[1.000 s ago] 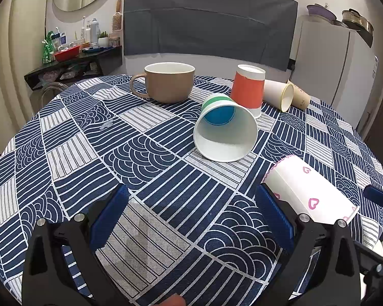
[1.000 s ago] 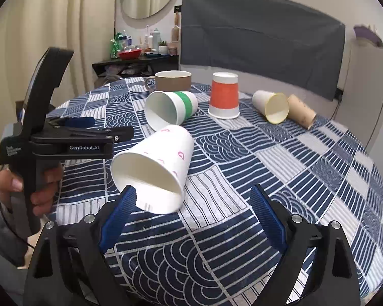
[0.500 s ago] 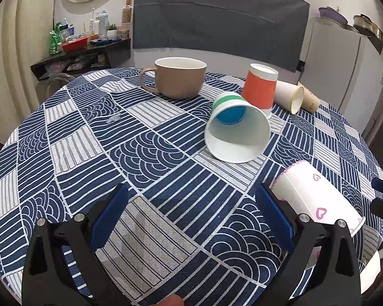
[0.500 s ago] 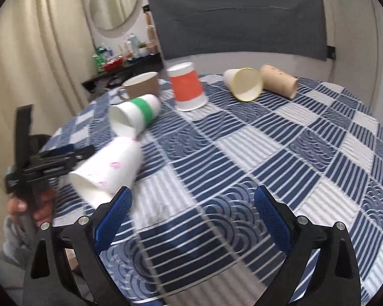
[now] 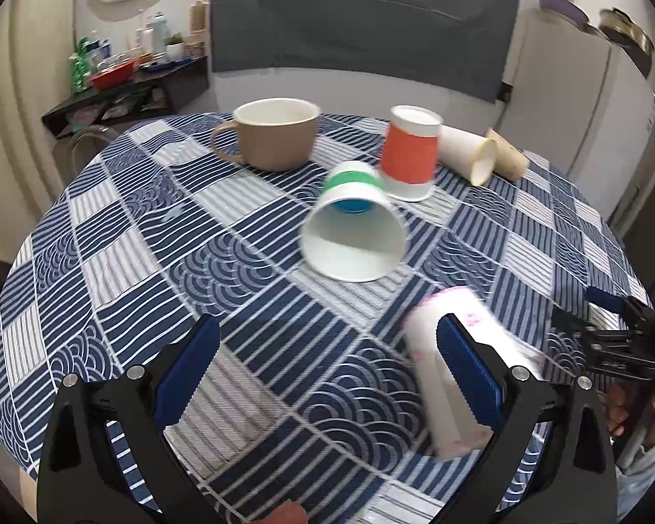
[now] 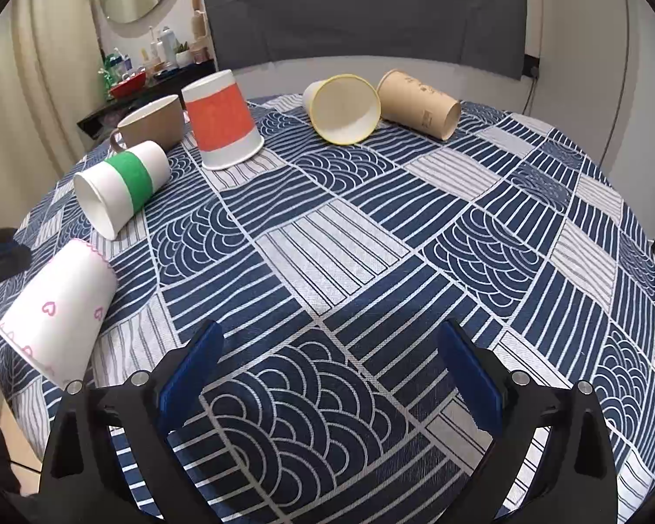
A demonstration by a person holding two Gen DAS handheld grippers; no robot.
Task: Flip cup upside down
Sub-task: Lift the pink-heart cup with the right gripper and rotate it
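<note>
A white paper cup with pink hearts (image 5: 447,375) lies on its side near the table's front edge, partly behind the right finger of my left gripper (image 5: 327,380), which is open and empty. It also shows in the right wrist view (image 6: 56,310) at the far left. A green-banded white cup (image 5: 353,236) lies on its side, mouth toward me. An orange cup (image 5: 410,157) stands upside down. My right gripper (image 6: 327,380) is open and empty over bare cloth, well right of the hearts cup.
A brown mug (image 5: 275,137) stands upright at the back. A yellow-rimmed cup (image 6: 343,109) and a kraft cup (image 6: 419,102) lie on their sides at the far side. The round table has a blue patterned cloth (image 6: 371,236). A shelf with clutter (image 5: 126,78) stands behind.
The hearts cup has rolled and looks blurred in the left wrist view. My right gripper has swung right, away from the hearts cup. My left gripper has shifted slightly.
</note>
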